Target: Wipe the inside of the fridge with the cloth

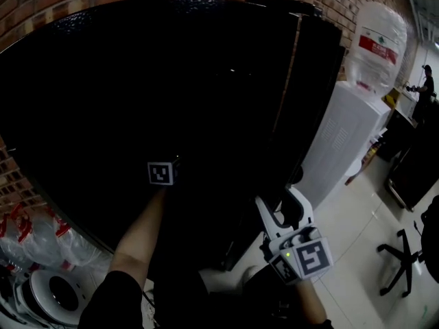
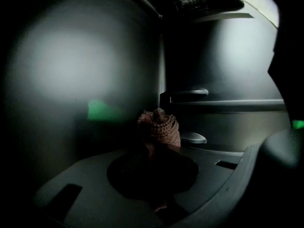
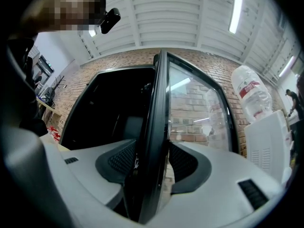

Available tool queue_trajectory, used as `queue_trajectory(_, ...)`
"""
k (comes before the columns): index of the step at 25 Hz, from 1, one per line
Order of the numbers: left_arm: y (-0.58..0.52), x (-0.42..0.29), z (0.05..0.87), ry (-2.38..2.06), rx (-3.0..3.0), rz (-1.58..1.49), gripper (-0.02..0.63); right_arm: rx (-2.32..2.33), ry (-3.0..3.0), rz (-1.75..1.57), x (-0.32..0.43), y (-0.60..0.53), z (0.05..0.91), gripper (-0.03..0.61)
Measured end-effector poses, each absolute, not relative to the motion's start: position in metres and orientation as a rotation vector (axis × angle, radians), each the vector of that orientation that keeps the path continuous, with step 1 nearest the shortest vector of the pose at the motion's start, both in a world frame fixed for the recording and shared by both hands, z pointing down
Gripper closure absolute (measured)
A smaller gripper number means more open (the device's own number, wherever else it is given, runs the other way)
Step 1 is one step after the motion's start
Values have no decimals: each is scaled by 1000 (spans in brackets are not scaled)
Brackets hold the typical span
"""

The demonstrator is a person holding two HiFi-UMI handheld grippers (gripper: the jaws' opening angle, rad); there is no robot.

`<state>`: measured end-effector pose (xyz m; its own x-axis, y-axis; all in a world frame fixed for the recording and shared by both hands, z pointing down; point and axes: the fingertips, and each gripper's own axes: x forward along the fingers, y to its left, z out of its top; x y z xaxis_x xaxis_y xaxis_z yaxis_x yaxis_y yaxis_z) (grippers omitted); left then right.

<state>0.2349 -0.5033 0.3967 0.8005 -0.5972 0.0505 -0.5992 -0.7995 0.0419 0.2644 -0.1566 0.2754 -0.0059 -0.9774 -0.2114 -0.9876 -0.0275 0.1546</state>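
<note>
The black fridge (image 1: 151, 94) stands open against a brick wall. My left gripper (image 1: 171, 172) reaches into its dark inside; only its marker cube shows in the head view. In the left gripper view my left gripper (image 2: 153, 153) is shut on a brown knitted cloth (image 2: 159, 126), which bunches up past the jaws near the fridge's back corner (image 2: 161, 80). My right gripper (image 1: 282, 208) is shut on the edge of the glass fridge door (image 1: 291, 101). The right gripper view shows the door's black edge (image 3: 156, 122) clamped between the pads of my right gripper (image 3: 153, 161).
A white water dispenser (image 1: 339, 142) with a big bottle (image 1: 376, 43) stands right of the door. Water bottles (image 1: 31, 238) lie at the lower left. An office chair base (image 1: 401, 259) and a person (image 1: 425, 88) are at the far right. Shelf ledges (image 2: 190, 93) line the fridge's inner wall.
</note>
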Motion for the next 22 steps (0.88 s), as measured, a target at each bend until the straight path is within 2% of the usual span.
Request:
queue_trajectory(10,-437,207,354,-1034,2891,-233,572,-2179,2171,355,271,-150,270,357)
queue_trajectory(21,-315,137,319,-861,2968,-372,572,-2005,2247,326,268,-128,268,357)
queue_trajectory(22,-301,128,317,-845,2977,-378,572,-1987,2254,335,265,-125,268,377)
